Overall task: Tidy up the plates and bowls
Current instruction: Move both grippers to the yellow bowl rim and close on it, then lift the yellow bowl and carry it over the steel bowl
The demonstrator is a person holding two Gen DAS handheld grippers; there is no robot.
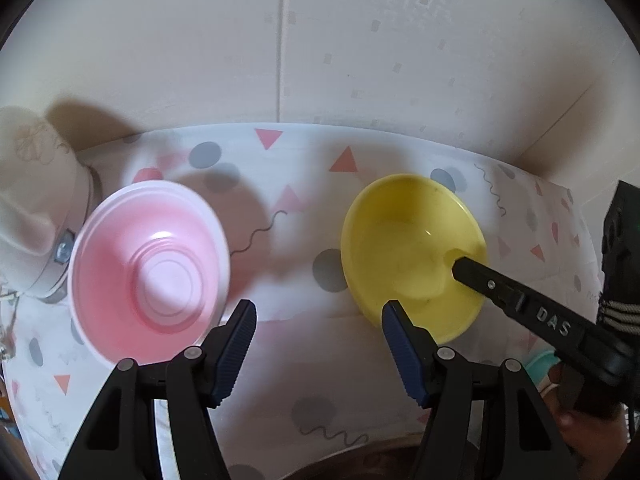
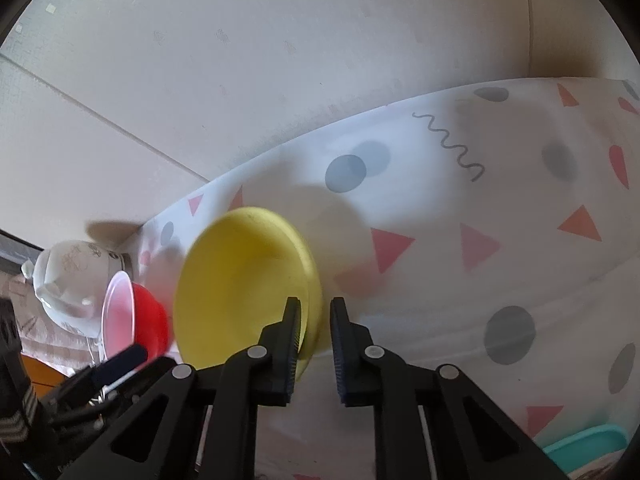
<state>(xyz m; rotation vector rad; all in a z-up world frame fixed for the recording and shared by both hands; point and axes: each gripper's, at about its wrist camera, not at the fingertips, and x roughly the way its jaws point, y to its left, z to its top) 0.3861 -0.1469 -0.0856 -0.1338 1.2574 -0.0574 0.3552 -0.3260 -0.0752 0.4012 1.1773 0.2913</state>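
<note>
A yellow bowl (image 1: pixel 404 248) sits right of centre on the patterned tablecloth (image 1: pixel 304 344), and looks tilted. My right gripper (image 2: pixel 316 320) is shut on its near rim, one finger inside the yellow bowl (image 2: pixel 240 288) and one outside. The inner finger (image 1: pixel 504 294) shows as a black bar reaching in from the right. A pink bowl (image 1: pixel 148 272), red on the outside (image 2: pixel 154 320), stands to the left. My left gripper (image 1: pixel 320 316) hangs open above bare cloth between the two bowls, touching neither.
A white flowered pot (image 1: pixel 36 188) stands against the pink bowl's left side, close to the wall. A teal lid or container (image 2: pixel 584 444) lies at the near right edge. The wall (image 1: pixel 280 40) runs right behind the table. A hand (image 1: pixel 568 416) holds the right gripper.
</note>
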